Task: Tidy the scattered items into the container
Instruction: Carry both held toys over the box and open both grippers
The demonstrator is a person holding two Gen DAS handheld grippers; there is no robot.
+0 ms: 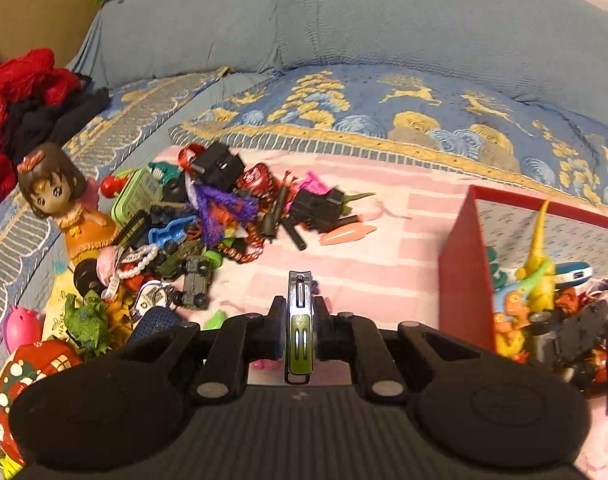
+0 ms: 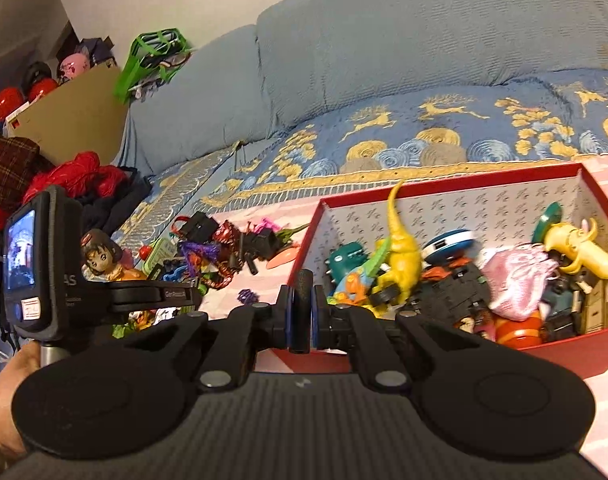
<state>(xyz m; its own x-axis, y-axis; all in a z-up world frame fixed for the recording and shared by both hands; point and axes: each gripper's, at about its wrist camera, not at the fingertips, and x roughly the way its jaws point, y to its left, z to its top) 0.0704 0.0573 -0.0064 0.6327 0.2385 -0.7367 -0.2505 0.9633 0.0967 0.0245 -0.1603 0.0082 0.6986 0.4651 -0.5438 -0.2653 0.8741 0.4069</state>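
My left gripper (image 1: 300,308) is shut on a silver and green nail clipper (image 1: 300,332), held above the pink cloth between the toy pile (image 1: 208,216) and the red box (image 1: 461,256). My right gripper (image 2: 300,304) is shut on a dark cylindrical piece with blue sides (image 2: 302,300), held just in front of the red box (image 2: 455,184). The box holds several toys, among them a yellow dinosaur (image 2: 401,252) and a pink pouch (image 2: 515,276). The scattered pile (image 2: 220,248) lies left of the box.
A doll figure (image 1: 60,196) stands at the pile's left. A mushroom-patterned toy (image 1: 28,372) and a pink pig (image 1: 20,324) sit at the lower left. Red and dark clothes (image 1: 28,92) lie on the sofa's left. The left gripper's camera unit (image 2: 36,264) shows in the right wrist view.
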